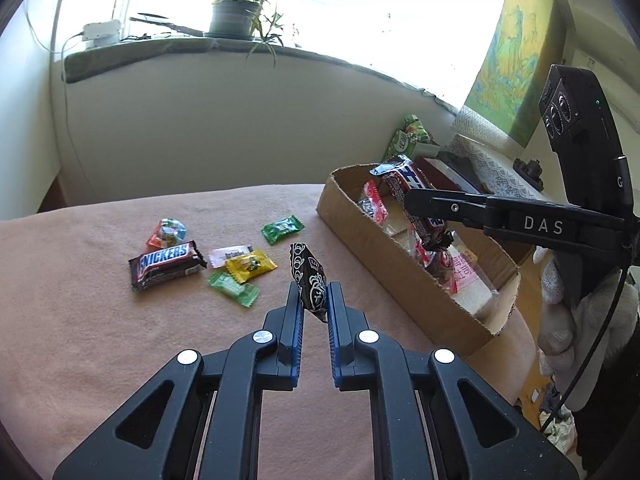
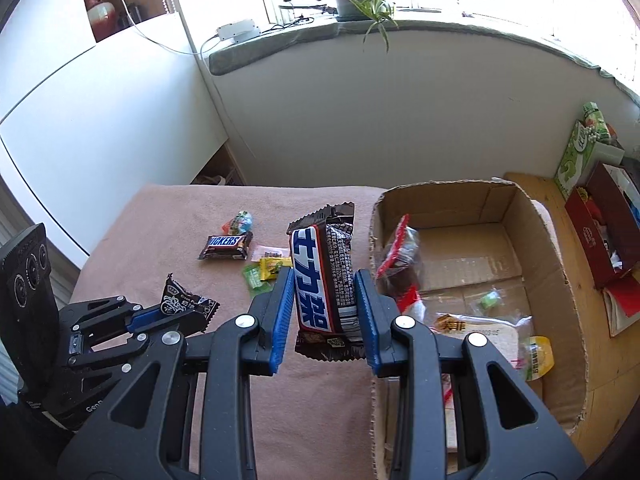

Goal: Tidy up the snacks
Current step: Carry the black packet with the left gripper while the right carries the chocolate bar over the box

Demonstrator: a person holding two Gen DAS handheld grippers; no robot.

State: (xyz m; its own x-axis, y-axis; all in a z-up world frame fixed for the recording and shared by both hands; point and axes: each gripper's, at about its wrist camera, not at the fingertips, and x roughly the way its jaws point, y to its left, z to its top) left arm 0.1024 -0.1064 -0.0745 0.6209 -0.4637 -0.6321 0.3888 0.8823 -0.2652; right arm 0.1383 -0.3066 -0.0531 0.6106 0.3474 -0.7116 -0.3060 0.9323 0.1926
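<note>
My left gripper (image 1: 314, 294) is shut on a small black candy wrapper with white patterns (image 1: 308, 280), held upright above the pink cloth. It shows in the right wrist view as the left gripper (image 2: 168, 314) with the black candy (image 2: 182, 306). My right gripper (image 2: 323, 288) is shut on a large brown Snickers bar with Chinese lettering (image 2: 324, 276), beside the cardboard box's (image 2: 560, 280) left wall. In the left wrist view this right gripper (image 1: 420, 204) holds the large bar (image 1: 408, 188) over the box (image 1: 384, 252). On the cloth lie a small Snickers bar (image 1: 166, 265), green candies (image 1: 280, 229) and a yellow candy (image 1: 250, 266).
The box holds several packets, among them a red-edged bag (image 2: 400, 256) and a bread packet (image 2: 480, 332). A gloved hand (image 1: 576, 312) holds the right gripper's handle. A green carton (image 2: 580, 152) and a red box (image 2: 608, 232) stand on the wooden surface at right. A plant pot (image 1: 234, 18) sits on the sill.
</note>
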